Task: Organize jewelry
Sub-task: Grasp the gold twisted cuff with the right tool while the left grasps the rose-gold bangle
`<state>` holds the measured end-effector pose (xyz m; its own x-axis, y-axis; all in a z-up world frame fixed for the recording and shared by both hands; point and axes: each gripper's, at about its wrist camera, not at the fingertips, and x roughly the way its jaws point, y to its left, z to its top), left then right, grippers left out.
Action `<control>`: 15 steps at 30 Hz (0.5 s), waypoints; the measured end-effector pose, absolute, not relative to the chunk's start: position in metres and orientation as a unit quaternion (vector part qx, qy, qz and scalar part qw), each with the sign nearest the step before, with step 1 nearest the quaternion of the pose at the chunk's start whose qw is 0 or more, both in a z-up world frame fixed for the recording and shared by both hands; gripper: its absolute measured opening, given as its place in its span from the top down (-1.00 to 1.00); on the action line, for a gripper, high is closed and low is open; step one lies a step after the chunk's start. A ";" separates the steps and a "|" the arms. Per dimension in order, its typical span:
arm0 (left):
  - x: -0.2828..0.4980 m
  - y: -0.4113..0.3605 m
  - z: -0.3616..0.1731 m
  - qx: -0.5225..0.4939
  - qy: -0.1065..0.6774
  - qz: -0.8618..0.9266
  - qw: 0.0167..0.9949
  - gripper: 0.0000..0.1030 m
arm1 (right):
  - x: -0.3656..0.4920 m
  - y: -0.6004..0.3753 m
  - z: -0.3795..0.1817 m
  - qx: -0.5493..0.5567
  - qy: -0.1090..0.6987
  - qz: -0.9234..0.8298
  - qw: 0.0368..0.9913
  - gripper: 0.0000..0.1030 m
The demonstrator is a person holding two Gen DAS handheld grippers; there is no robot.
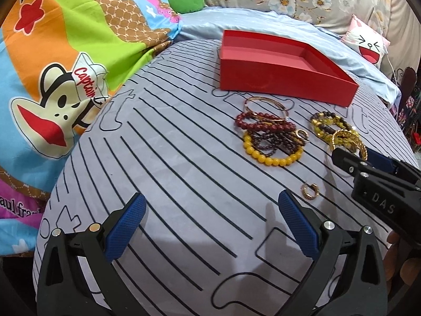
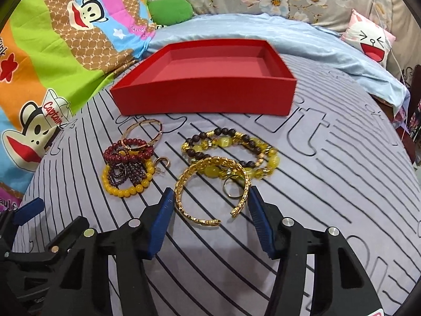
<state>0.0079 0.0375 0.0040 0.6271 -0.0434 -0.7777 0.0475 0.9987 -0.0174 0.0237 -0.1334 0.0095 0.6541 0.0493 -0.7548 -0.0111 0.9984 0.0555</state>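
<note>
An empty red box [image 1: 284, 79] [image 2: 205, 97] stands on the striped grey sheet. In front of it lie a pile of dark red, garnet and yellow bead bracelets [image 1: 271, 137] [image 2: 129, 168] with a thin gold bangle [image 2: 143, 134], and a brown-and-yellow bead bracelet [image 2: 231, 150]. A gold open cuff [image 2: 210, 189] with a small ring [image 2: 231, 188] inside it lies between my right gripper's [image 2: 211, 205] open fingers. A gold hoop earring [image 1: 310, 191] lies near my left gripper [image 1: 211, 210], which is open and empty. My right gripper also shows in the left wrist view [image 1: 352, 155].
A bright cartoon-monkey quilt [image 1: 52, 79] is bunched at the left. A light blue sheet [image 2: 236, 29], a green cushion [image 2: 171, 9], floral pillows and a white face cushion [image 2: 368, 39] lie behind the box. The bed edge drops off at the right.
</note>
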 end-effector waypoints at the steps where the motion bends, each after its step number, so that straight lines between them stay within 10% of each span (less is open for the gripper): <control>1: 0.007 0.035 0.004 0.001 0.431 -0.031 0.902 -0.86 | 0.022 -0.136 0.011 0.024 0.415 0.015 0.909 -0.07; 15: 0.020 0.001 0.014 0.016 0.420 -0.066 0.905 -0.86 | -0.004 -0.180 0.010 0.054 0.424 -0.016 0.904 -0.08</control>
<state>0.0201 0.0007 0.0142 0.6391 -0.1060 -0.7618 0.1334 0.9907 -0.0259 -0.0036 -0.1801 0.0098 0.6403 0.0179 -0.7679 0.0743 0.9936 0.0852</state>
